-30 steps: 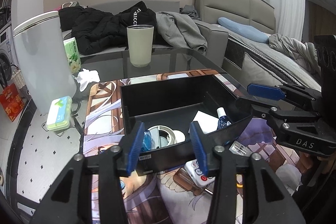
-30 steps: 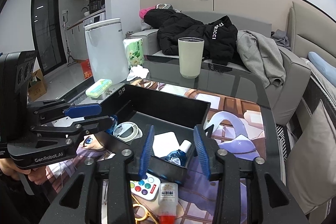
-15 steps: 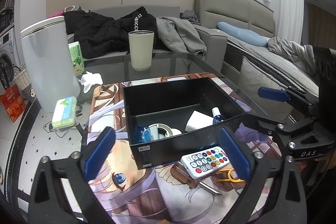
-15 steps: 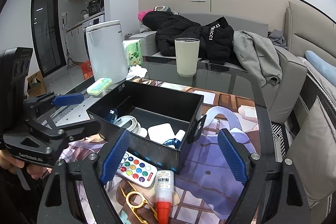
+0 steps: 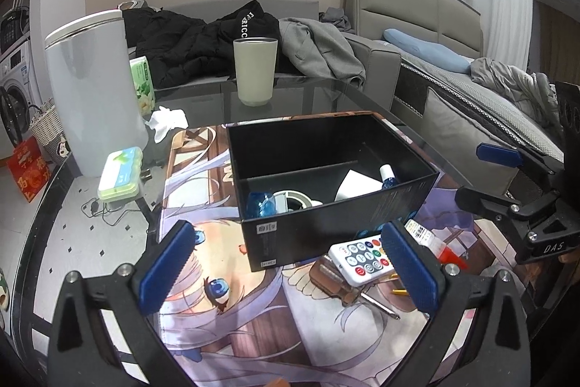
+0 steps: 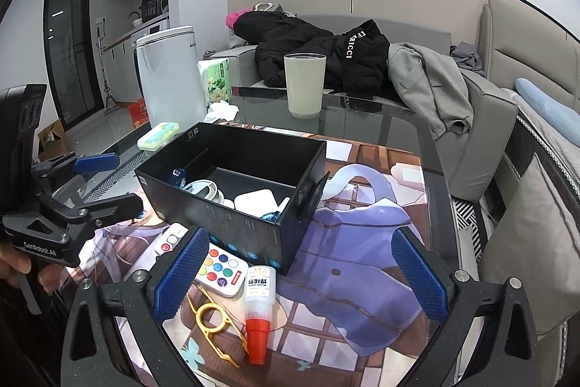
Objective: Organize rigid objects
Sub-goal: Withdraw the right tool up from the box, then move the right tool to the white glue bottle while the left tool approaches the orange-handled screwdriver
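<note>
A black open box (image 5: 326,227) stands on the printed mat, and neither gripper touches it. Inside lie a blue bottle (image 5: 261,204), a white round item and a white card. My left gripper (image 5: 287,234) is open in front of the box's near wall, with nothing between its fingers. My right gripper (image 6: 299,238) faces the box (image 6: 232,216) at its right corner; its jaws are opening and hold nothing. In front of the box lie a white remote (image 6: 221,272) with coloured buttons, a glue bottle (image 6: 258,300) with a red cap and a yellow tool (image 6: 214,318).
A beige cup (image 5: 255,71) stands on the glass table behind the box. A white bin (image 5: 94,89), a green case (image 5: 121,173) and crumpled tissue are at the left. A screwdriver (image 5: 348,289) lies by the remote. A sofa with clothes is behind.
Both grippers were closed around the box's near wall. They have let go, opened wide and drawn back a little. The box now rests on the mat.
</note>
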Available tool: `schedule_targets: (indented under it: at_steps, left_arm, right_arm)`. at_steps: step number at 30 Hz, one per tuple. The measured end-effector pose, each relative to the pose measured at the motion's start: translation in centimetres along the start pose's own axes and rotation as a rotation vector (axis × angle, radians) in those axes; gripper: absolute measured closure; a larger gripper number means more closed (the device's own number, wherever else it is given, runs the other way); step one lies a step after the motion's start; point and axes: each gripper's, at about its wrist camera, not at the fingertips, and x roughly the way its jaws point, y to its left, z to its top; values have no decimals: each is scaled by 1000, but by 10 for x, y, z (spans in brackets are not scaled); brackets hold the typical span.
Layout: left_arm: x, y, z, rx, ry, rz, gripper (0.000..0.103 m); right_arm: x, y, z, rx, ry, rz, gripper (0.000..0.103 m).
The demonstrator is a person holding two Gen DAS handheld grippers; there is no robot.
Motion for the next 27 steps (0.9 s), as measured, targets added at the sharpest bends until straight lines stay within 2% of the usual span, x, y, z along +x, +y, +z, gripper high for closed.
schedule_targets:
  at_steps: [12,27]
  left_arm:
    - [7,1,-19,20,57,-14,0]
    - [22,-5,-35,80,152,-2,0]
  right_arm:
    - [3,-10,-15,0,48,-29,1]
    - [27,-6,-31,-41,171,-21,1]
